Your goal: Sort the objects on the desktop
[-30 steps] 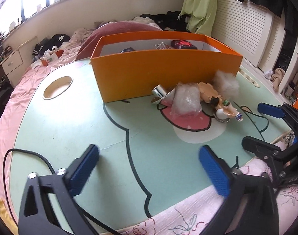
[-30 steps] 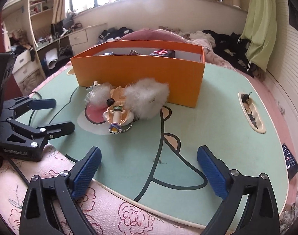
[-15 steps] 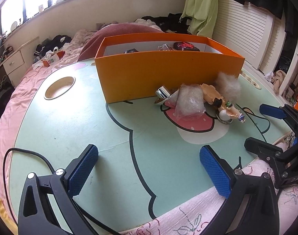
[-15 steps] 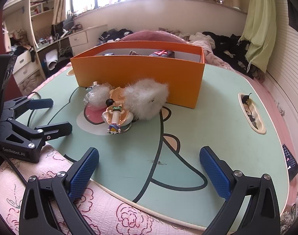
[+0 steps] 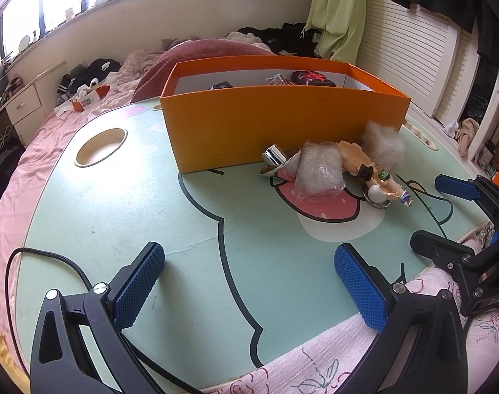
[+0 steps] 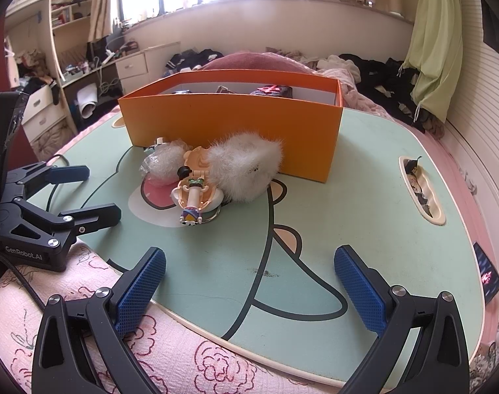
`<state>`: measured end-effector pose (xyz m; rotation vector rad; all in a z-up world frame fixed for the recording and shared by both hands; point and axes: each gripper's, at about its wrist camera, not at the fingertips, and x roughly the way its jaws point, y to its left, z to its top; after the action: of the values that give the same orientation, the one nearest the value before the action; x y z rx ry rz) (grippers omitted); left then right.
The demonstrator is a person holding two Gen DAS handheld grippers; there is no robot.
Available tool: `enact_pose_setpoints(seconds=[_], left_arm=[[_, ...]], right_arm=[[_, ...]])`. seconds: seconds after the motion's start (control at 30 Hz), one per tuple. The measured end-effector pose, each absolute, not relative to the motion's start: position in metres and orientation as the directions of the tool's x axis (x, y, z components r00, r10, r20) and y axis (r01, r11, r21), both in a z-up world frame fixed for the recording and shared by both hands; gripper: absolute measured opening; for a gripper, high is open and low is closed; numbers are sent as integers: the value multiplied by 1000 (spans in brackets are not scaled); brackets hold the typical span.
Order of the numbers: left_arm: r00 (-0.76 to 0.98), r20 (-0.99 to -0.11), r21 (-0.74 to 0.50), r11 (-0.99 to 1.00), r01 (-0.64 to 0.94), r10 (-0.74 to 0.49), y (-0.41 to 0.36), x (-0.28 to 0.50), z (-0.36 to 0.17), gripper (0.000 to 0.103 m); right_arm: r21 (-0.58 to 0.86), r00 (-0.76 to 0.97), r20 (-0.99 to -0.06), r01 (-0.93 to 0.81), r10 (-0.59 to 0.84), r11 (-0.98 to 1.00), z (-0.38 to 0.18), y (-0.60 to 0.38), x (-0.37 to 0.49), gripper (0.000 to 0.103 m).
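Note:
An orange box (image 5: 282, 128) (image 6: 233, 124) stands on the mint-green table (image 5: 118, 203) and holds a few dark items. In front of it lies a small pile: a shiny silver piece (image 5: 274, 159), a clear plastic bag (image 5: 320, 170) (image 6: 162, 162), a doll figure (image 5: 380, 177) (image 6: 195, 193) and a white fluffy toy (image 5: 384, 144) (image 6: 246, 170). My left gripper (image 5: 249, 282) (image 6: 82, 193) is open and empty near the table's front edge. My right gripper (image 6: 249, 285) (image 5: 446, 216) is open and empty, to the right of the left one.
A round hole (image 5: 100, 146) is cut in the table at the left, an oval tray slot (image 6: 422, 190) at the right. A black cable (image 5: 52, 259) runs over the front left. Pink floral bedding (image 6: 184, 354) lies under the front edge. A bed with clothes lies behind.
Both grippers stay open and empty. The views shifted only slightly; the pile and box have not moved.

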<state>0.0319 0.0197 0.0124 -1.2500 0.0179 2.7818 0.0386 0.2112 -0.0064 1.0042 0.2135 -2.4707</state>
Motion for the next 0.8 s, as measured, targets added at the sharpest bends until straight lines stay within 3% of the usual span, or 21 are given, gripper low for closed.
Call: enact_pose_setpoints(seconds=[0.43,0.53,0.6,0.67,0.8], left_arm=[[-660,-747,-28,-996,-89,80,19,32,13,103],[-660,-747,-29,-996,-89,80,19,32,13,103],[-660,-747,-29,-996,-89,80,19,32,13,103],[-660,-747,-29,-996,-89,81,19,32,13,103],[-660,-747,-28,-996,-89,80,19,32,13,103]], right_arm=[[142,-637,-633,463,-440,-875,18,224,19,100],[217,-641,-608,432,-467,-875,27,225,2,95],[273,-631,-615,393,-473,-878,29,224,-15,84],[320,-592,-633,387,-499,-865,28,220,-29,80],[319,-551,-665,400,-503,-860,25,205,-45,77]])
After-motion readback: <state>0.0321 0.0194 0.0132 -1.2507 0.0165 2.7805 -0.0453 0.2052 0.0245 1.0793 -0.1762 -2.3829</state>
